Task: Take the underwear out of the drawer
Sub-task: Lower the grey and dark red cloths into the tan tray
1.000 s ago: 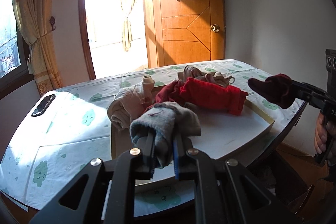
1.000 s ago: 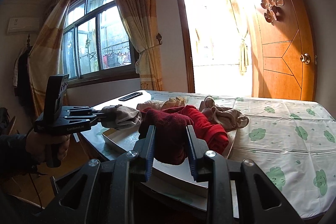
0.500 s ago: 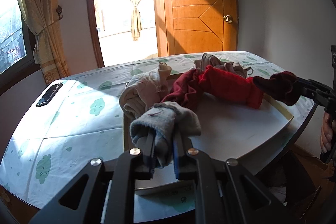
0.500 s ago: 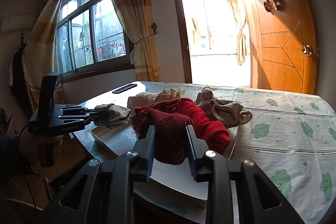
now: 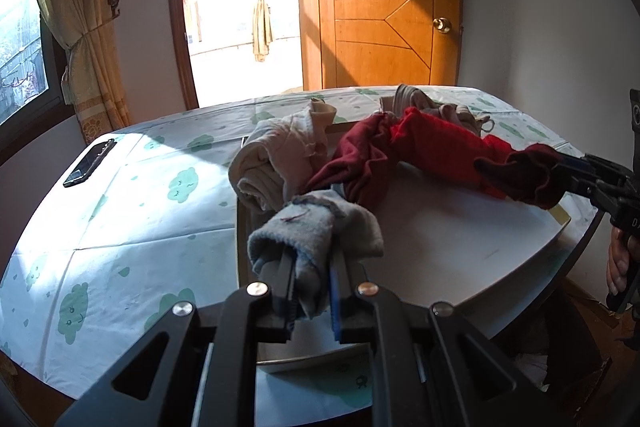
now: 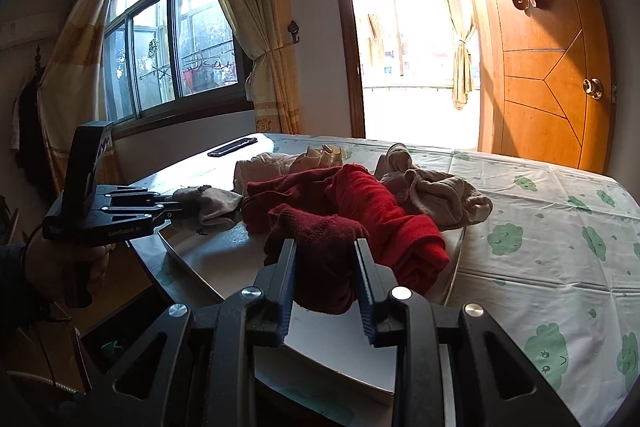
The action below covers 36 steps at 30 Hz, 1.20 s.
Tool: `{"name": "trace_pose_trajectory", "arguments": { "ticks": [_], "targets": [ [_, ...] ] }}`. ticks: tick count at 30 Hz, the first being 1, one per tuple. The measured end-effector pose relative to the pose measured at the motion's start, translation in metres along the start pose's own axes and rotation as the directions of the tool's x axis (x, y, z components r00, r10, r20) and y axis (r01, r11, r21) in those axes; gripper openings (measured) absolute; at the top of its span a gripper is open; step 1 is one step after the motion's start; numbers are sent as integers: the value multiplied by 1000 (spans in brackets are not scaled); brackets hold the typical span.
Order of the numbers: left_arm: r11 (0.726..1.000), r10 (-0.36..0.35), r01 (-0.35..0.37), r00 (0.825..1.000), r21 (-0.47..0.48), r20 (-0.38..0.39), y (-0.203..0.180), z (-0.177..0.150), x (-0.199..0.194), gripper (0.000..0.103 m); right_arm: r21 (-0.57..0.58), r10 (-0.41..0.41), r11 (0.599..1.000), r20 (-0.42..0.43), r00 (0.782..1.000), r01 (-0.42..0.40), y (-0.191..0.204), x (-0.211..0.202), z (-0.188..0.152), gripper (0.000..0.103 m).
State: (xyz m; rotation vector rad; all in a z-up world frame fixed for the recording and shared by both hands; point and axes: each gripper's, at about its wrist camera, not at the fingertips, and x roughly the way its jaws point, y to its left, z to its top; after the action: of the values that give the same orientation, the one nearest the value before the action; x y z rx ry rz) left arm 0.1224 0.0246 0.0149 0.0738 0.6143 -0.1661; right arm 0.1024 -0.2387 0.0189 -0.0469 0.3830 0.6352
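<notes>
- Progress: both grippers hold garments over a shallow white tray (image 5: 460,251) that sits on the patterned tablecloth (image 5: 120,211); no open drawer can be made out with certainty in either view.
- Left gripper (image 5: 312,291): jaws clamped on a grey garment (image 5: 320,231), which bunches over the fingertips above the tray's near edge.
- Right gripper (image 6: 326,287): jaws clamped on a dark maroon garment (image 6: 316,239), held just in front of the pile.
- Pile on the tray: a bright red garment (image 6: 384,211), a cream garment (image 5: 280,155) at the left and a beige garment (image 6: 436,187) at the back lie heaped together, touching one another.
- Judgement: extraction appears well advanced, since several pieces already rest on the tray; what remains is to set down the two held pieces, and whether more underwear is left in the drawer cannot be told.
- Bystander object: a dark phone (image 5: 90,163) lies on the tablecloth, well apart from the tray.
</notes>
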Motion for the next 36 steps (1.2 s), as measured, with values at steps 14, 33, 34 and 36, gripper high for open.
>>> {"name": "trace_pose_trajectory", "arguments": {
  "ticks": [14,33,34,36],
  "targets": [
    [999,-28,25,996,-37,-89,5,-5,21,11,-20,-22,1000,-96,995,20,2,28,-8,30],
    [1000,-20,18,992,-22,-121,1,-9,31,16,7,-93,995,-166,982,95,-10,39,-22,31],
    [1000,-21,18,992,-23,-121,1,-9,31,17,7,-93,995,-166,982,96,-10,38,-22,31],
    [1000,-19,17,993,-22,-120,1,-10,31,19,6,-97,995,-166,981,99,-10,38,-22,31]
  ]
}}
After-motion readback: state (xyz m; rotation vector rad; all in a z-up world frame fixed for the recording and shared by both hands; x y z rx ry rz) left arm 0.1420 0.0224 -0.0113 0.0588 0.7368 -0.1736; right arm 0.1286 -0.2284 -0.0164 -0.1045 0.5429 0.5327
